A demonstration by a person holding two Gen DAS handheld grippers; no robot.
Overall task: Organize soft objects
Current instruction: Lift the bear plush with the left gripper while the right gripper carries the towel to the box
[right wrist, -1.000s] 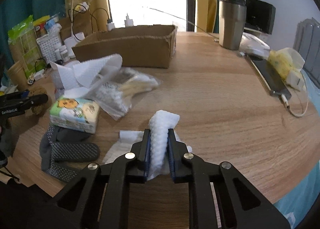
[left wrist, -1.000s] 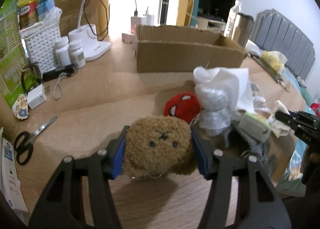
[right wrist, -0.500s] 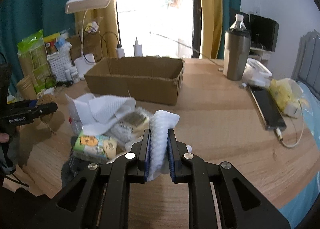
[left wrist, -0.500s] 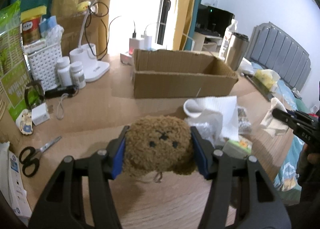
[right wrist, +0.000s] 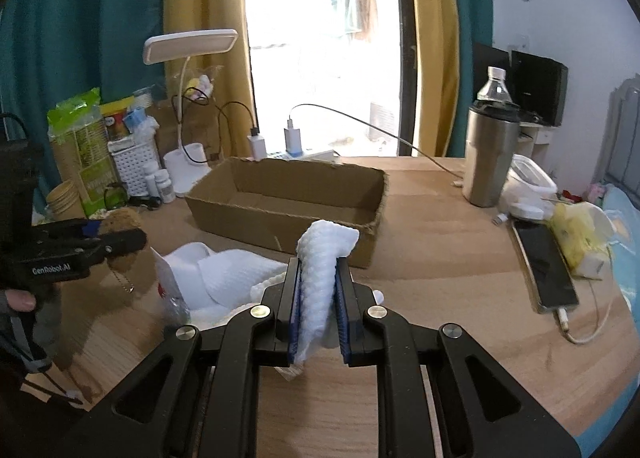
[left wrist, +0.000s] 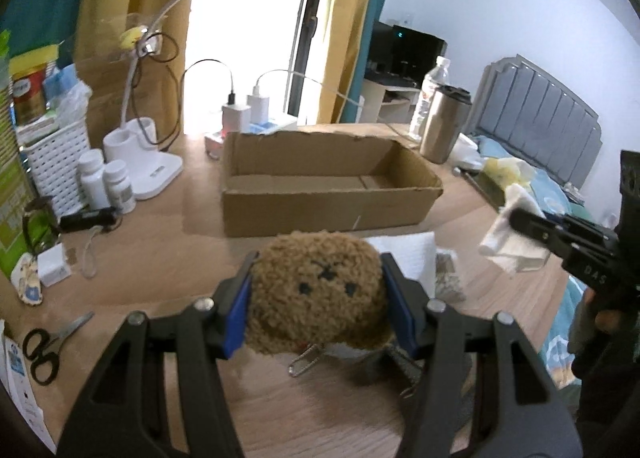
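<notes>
While left fingers (left wrist: 318,300) clamp fuzzy brown plush (left wrist: 316,292) | right fingers (right wrist: 318,310) pinch white waffle cloth (right wrist: 320,270)

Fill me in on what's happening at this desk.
A person holds a gripper in each hand and is sorting soft things. The left gripper is clamped on a brown plush toy, lifted off the wooden table. The right gripper pinches a white textured cloth, also in the air. Ahead stands an open cardboard box, empty as far as its inside shows. More white cloths lie on the table in front of it.
</notes>
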